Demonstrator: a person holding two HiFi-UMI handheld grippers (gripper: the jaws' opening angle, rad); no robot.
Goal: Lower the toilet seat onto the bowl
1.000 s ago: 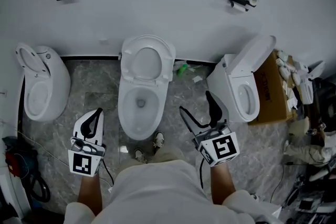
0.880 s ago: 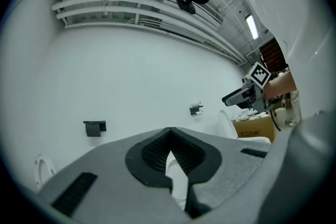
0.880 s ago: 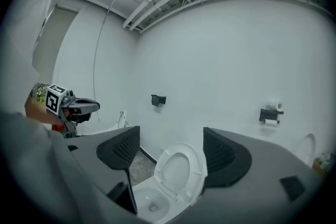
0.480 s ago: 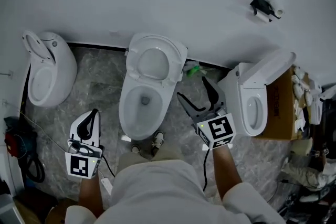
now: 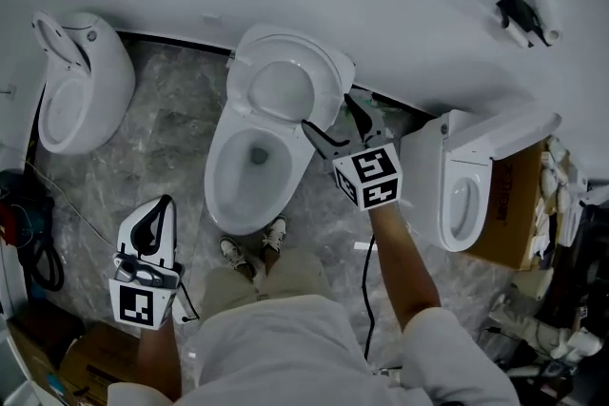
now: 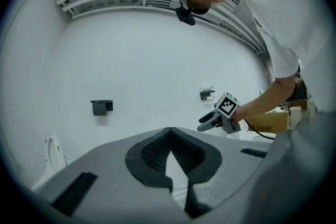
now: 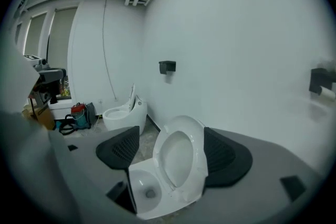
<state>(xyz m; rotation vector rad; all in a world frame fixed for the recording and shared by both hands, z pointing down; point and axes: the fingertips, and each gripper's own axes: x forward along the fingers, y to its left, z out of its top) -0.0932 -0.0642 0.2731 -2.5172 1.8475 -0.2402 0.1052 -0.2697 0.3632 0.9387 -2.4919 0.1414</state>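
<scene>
The middle white toilet has its seat (image 5: 285,86) raised against the wall above the bowl (image 5: 249,168). My right gripper (image 5: 328,112) is open beside the seat's right edge, at bowl-rim height. In the right gripper view the raised seat (image 7: 181,157) stands between the two dark pads (image 7: 119,147), and I cannot tell whether it touches them. My left gripper (image 5: 162,206) hangs low at the left, away from the toilet, its fingers together. In the left gripper view that gripper (image 6: 169,136) points at the bare wall, and the right gripper (image 6: 218,118) shows beyond it.
Another white toilet (image 5: 71,86) stands to the left and a third (image 5: 466,181) to the right, beside a cardboard box (image 5: 519,204). A black paper holder (image 5: 521,14) hangs on the wall. The person's shoes (image 5: 252,247) stand before the bowl. Red equipment (image 5: 14,228) lies far left.
My right gripper has moved forward and up, from in front of the bowl to the raised seat's right edge. The left gripper has dropped back and stays shut.
</scene>
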